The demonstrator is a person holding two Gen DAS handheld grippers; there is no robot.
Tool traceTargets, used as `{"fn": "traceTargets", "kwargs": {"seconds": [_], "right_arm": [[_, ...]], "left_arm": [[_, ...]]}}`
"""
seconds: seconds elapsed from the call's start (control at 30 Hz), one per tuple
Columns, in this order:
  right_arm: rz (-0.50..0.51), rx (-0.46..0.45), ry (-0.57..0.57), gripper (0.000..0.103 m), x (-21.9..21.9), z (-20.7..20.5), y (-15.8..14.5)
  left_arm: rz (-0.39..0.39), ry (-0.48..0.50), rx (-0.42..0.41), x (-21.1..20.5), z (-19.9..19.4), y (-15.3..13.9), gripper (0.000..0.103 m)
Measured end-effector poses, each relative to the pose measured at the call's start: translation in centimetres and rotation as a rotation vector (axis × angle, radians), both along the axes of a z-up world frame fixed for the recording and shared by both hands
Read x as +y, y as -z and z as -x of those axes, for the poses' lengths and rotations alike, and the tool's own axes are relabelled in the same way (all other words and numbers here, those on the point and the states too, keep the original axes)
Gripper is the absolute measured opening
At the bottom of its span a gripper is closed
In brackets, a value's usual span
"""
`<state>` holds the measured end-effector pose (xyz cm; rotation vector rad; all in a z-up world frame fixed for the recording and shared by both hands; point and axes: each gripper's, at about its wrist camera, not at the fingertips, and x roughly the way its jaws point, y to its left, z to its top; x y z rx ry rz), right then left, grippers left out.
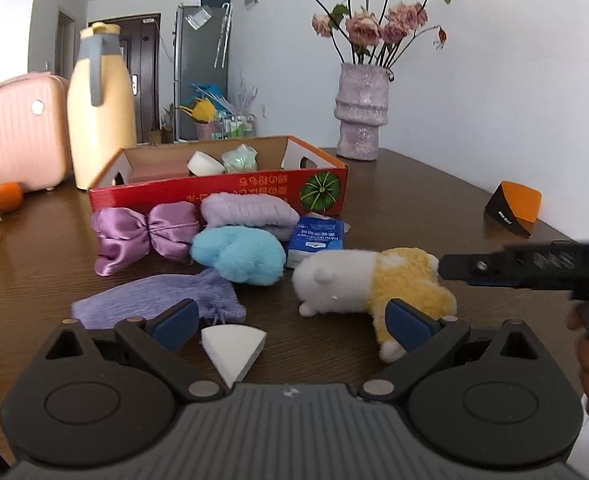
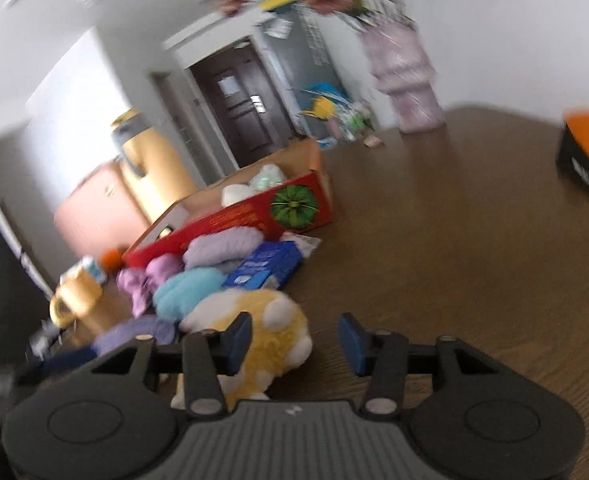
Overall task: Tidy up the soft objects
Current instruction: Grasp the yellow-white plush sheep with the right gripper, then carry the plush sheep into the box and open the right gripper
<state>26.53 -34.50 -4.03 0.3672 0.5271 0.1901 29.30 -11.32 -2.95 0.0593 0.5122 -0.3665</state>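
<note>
Left hand-held gripper spread wide over white wedge sponge; right hand-held gripper part-spread, empty, beside yellow-white plush toy on counter.

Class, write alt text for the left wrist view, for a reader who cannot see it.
The open left gripper hovers over a white wedge-shaped sponge on a brown wooden table. Beyond lie a white-and-yellow plush toy, a fluffy blue ball and a red cardboard box.

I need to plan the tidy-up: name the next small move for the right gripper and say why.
Probably close the right gripper on the yellow and white plush toy. Its jaws stand open with the toy's yellow end partly between them, nothing is held, and the red box behind already holds soft things. The left gripper is open over the white wedge sponge.
</note>
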Motion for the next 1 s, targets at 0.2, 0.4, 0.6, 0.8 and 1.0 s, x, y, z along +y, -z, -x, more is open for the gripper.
{"fn": "traceTargets", "kwargs": {"seconds": [0.2,0.4,0.6,0.8,1.0], "right_arm": [[0.170,-0.054,-0.106,0.073,4.0,1.1,-0.7],[0.307,-0.042,-0.109,0.077,7.3,-0.3,0.9],[0.254,-0.043,-0.057,0.078,3.3,0.1,0.9],[0.191,-0.052,-0.082,0.052,2.5,-0.8,0.8],[0.170,-0.031,-0.118,0.041,2.4,-1.2,0.9]], "left_arm": [[0.069,-0.074,0.058,1.5,-4.2,-0.3,0.084],[0.084,-0.109,0.061,2.3,-5.4,-0.4,0.083],[0.090,-0.028,0.092,1.0,-5.1,0.8,0.083],[0.219,0.049,0.168,-0.2,-6.5,1.7,0.061],[0.345,0.082,0.241,0.2,-7.9,2.4,0.045]]}}
